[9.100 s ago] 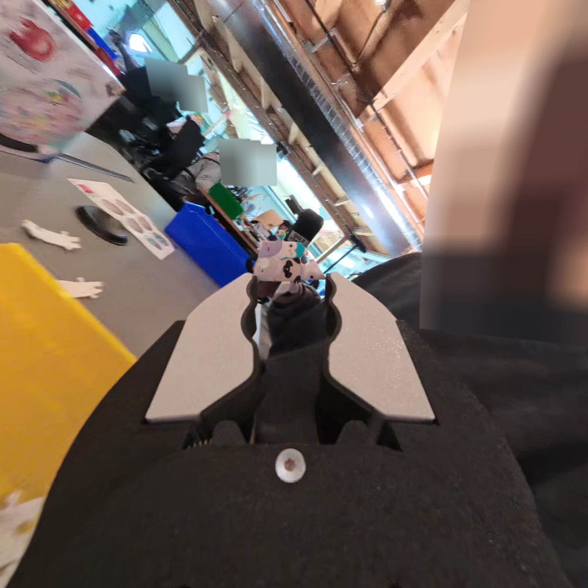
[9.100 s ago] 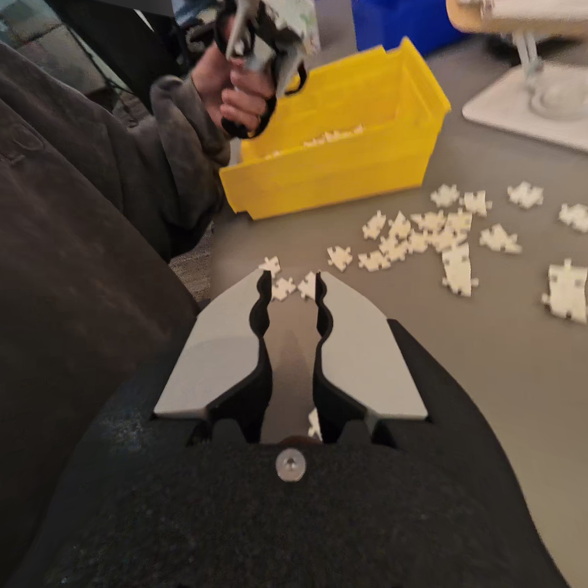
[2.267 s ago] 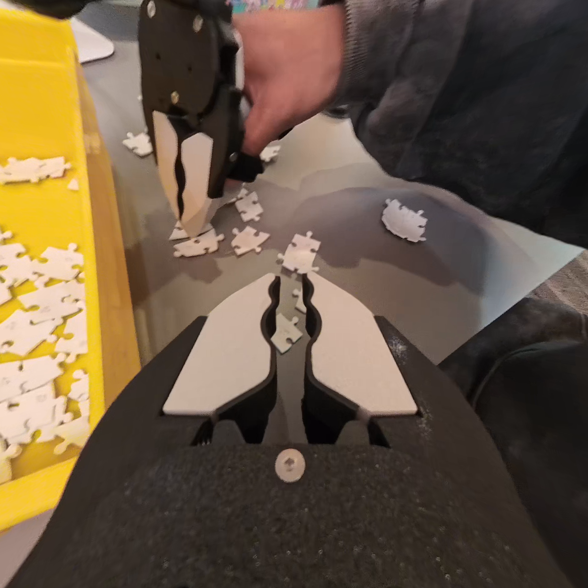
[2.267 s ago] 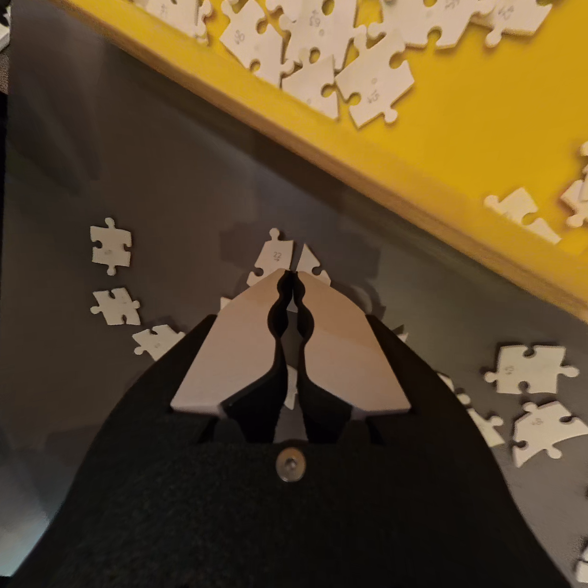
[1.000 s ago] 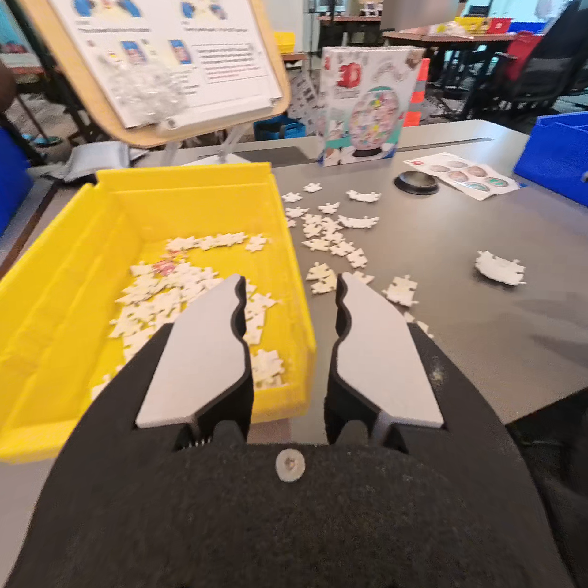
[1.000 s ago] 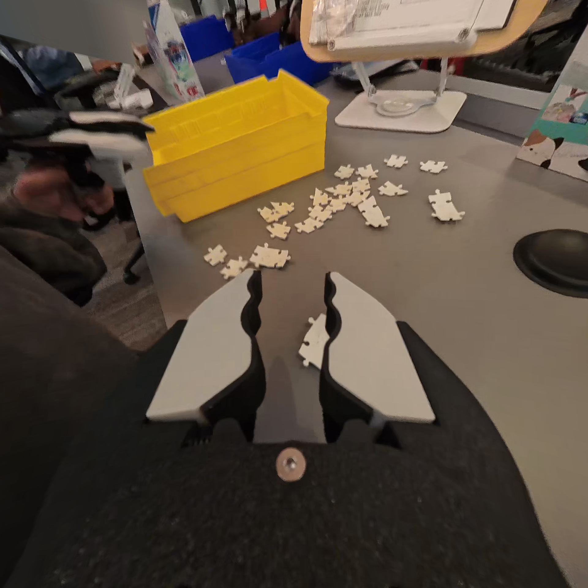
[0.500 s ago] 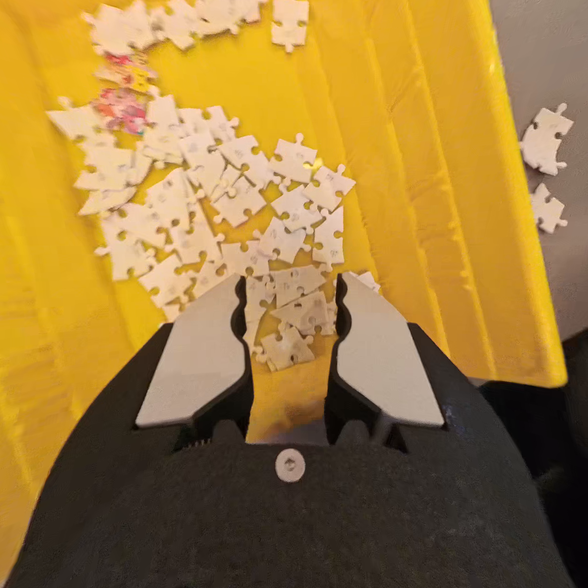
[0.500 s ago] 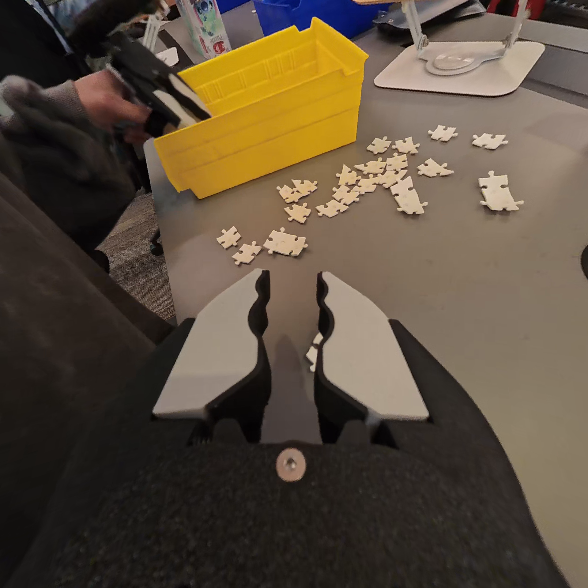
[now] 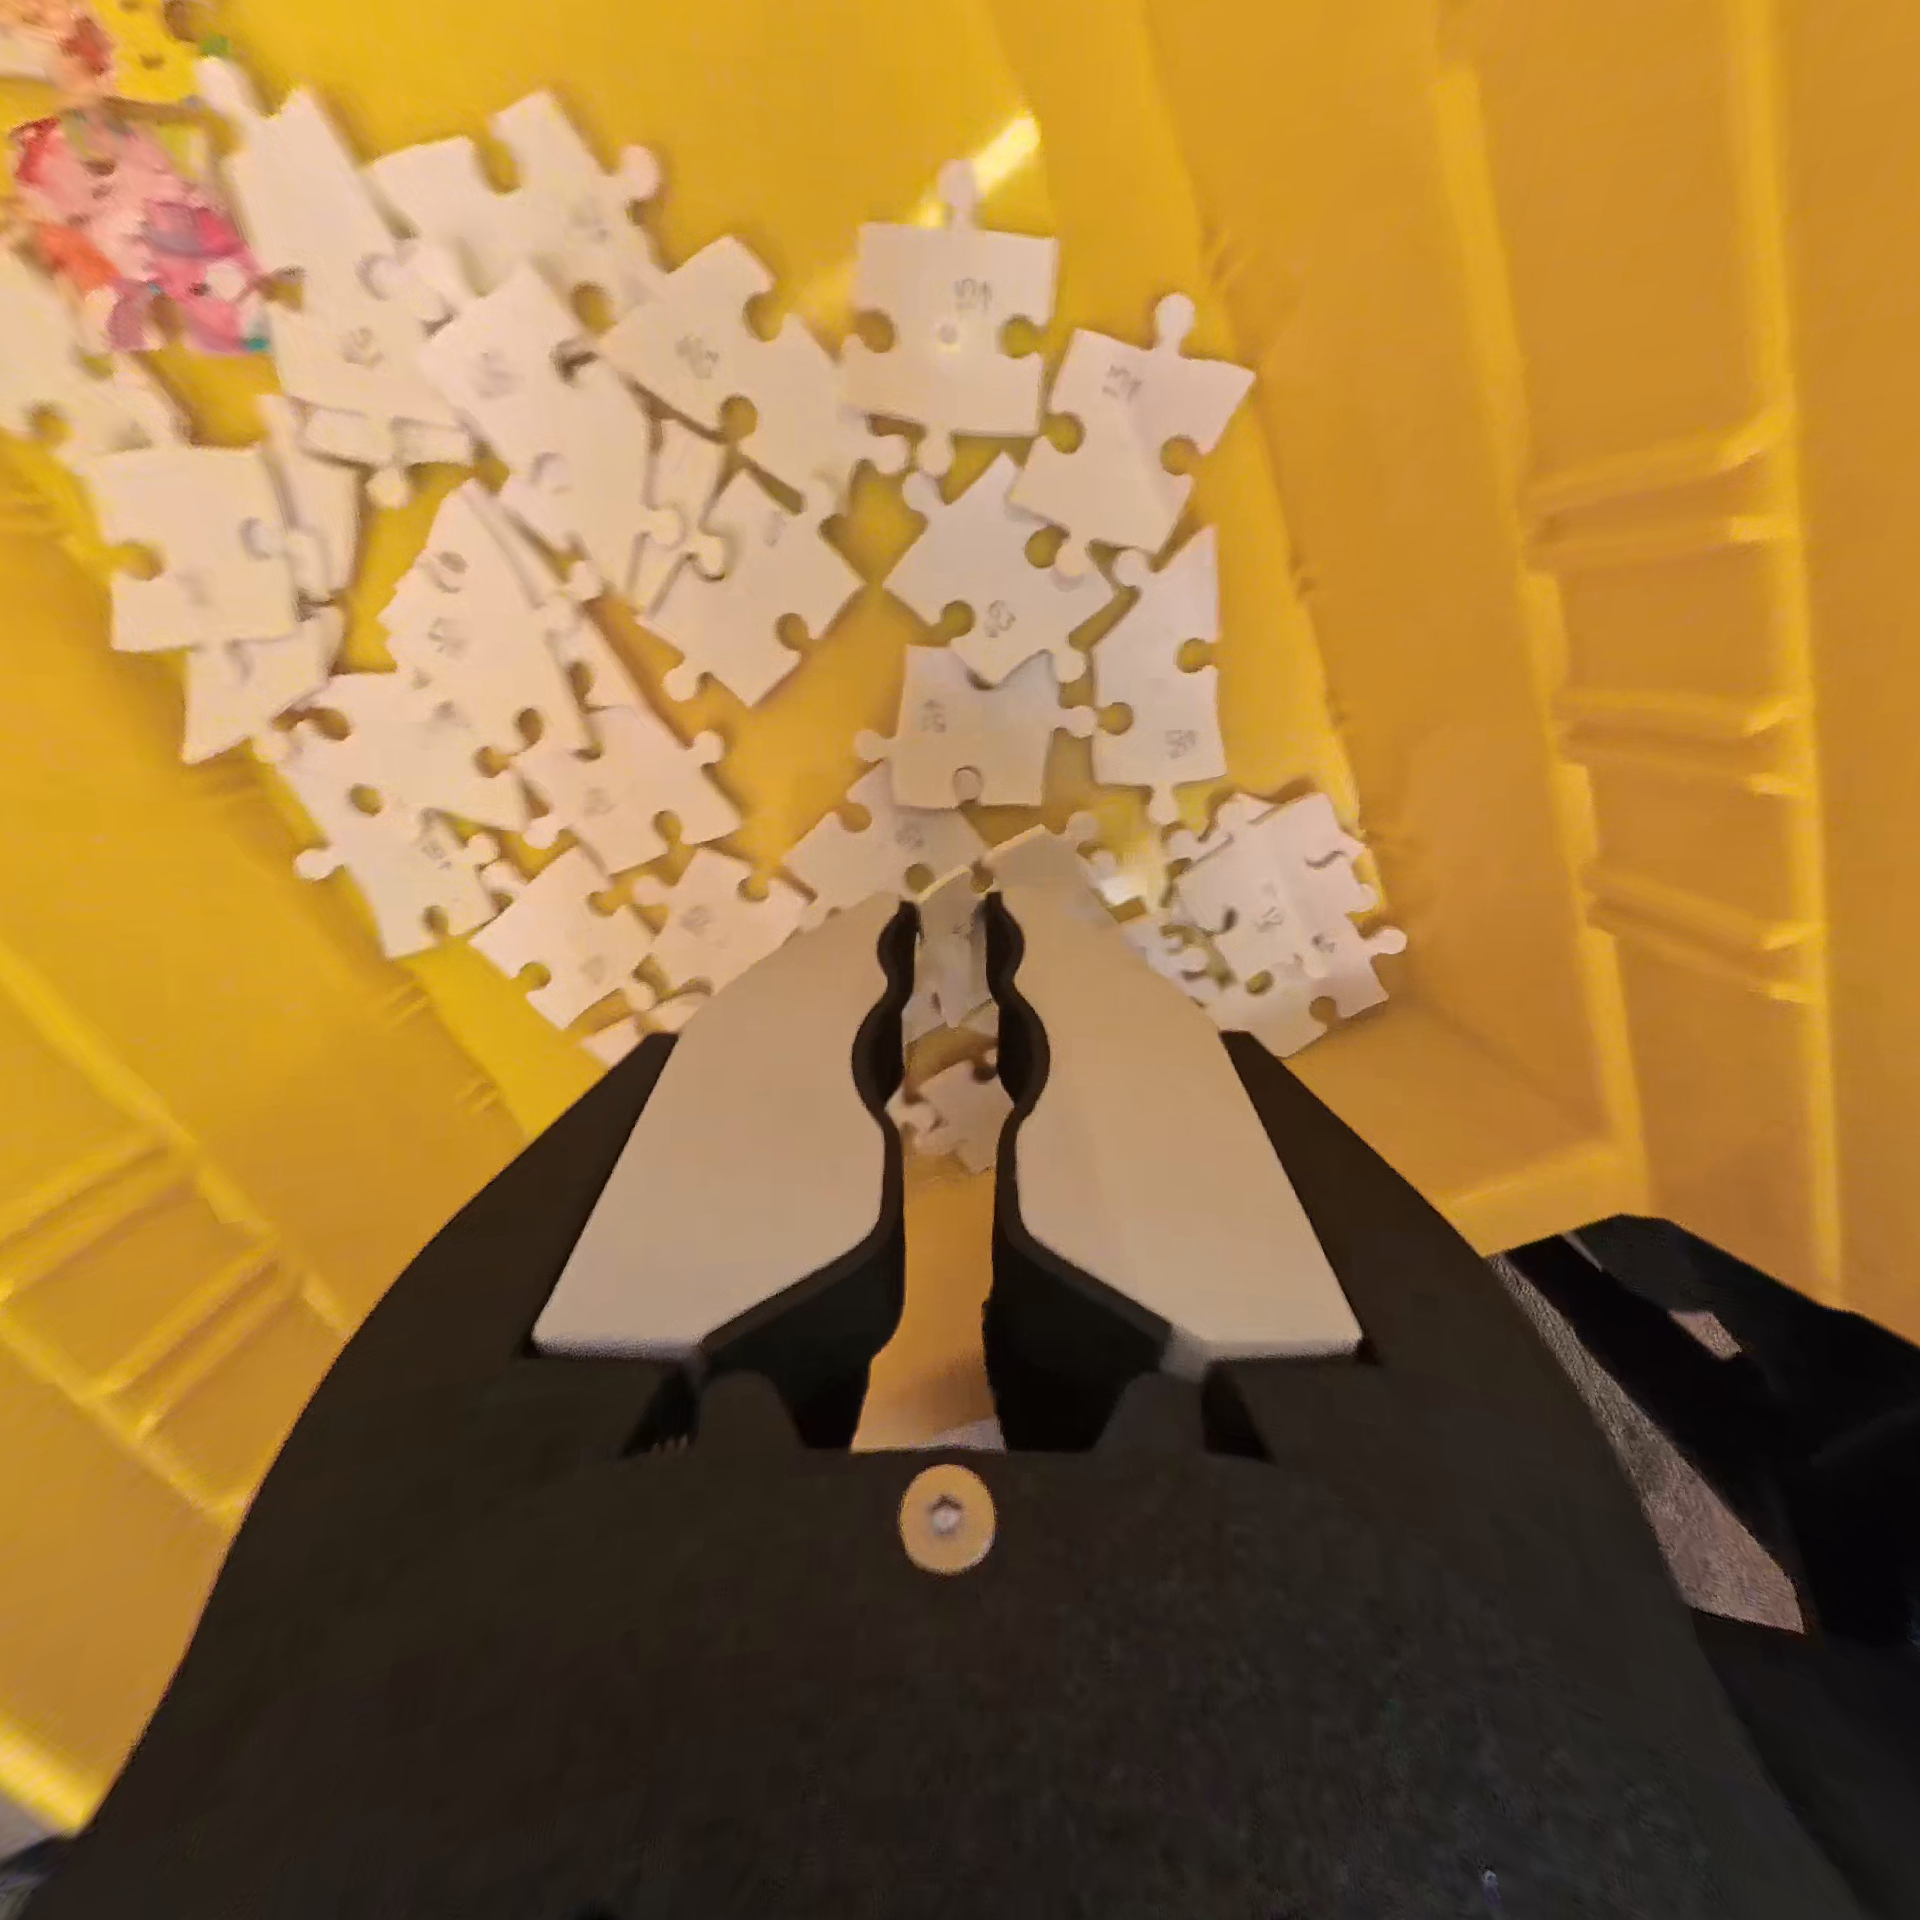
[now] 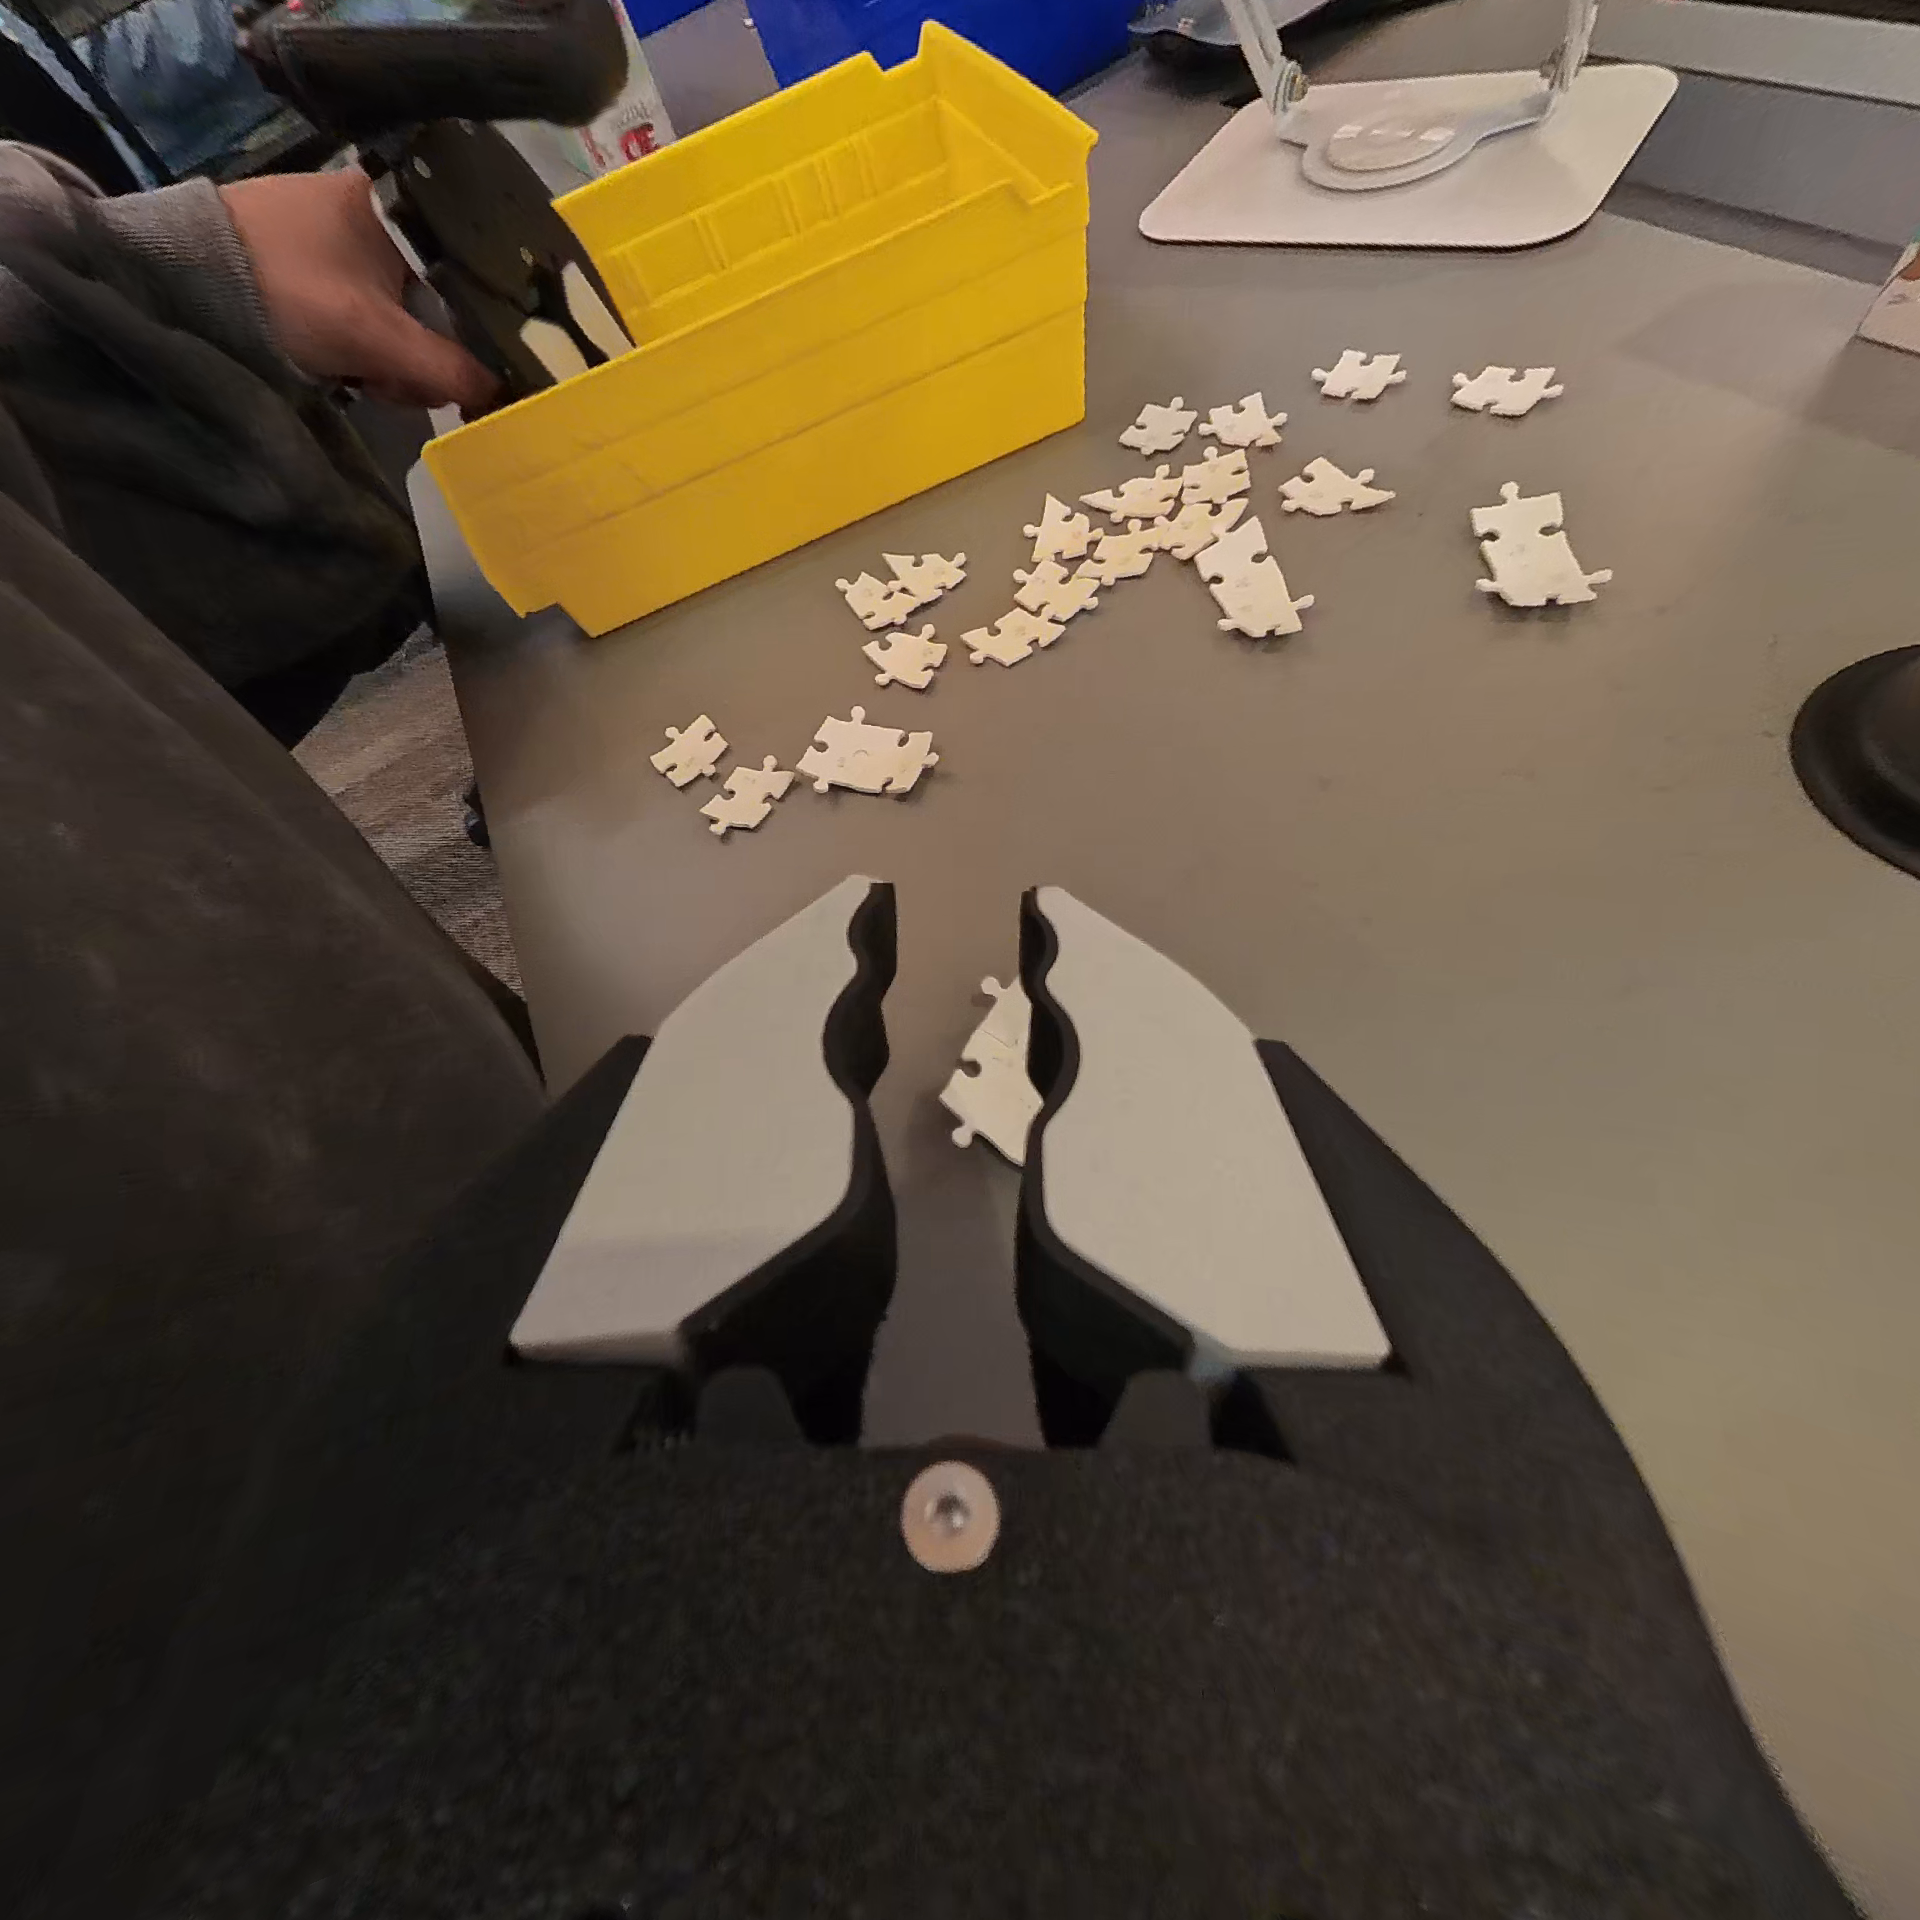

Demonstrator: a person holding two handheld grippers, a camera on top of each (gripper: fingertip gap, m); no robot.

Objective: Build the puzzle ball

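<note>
My left gripper is down inside the yellow bin, over a heap of white puzzle pieces lying blank side up. Its fingers are nearly closed, with one white piece standing between the tips. One piece at the top left shows its pink printed face. The right wrist view shows the left gripper dipping into the bin, held by a hand. My right gripper is open and empty above the grey table, over a small joined section.
Loose pieces and small joined sections lie scattered right of the bin. A black round stand sits at the right edge. A white stand base is at the back. The table edge runs along the left. Some 40 centimeters of space lies between my two pairs of fingers. To the small joined section: right tips about 10 centimeters, left tips about 35 centimeters.
My left gripper has dropped lower into the bin, and its fingers have gone from wide open to nearly closed around a piece. My right gripper has hardly moved.
</note>
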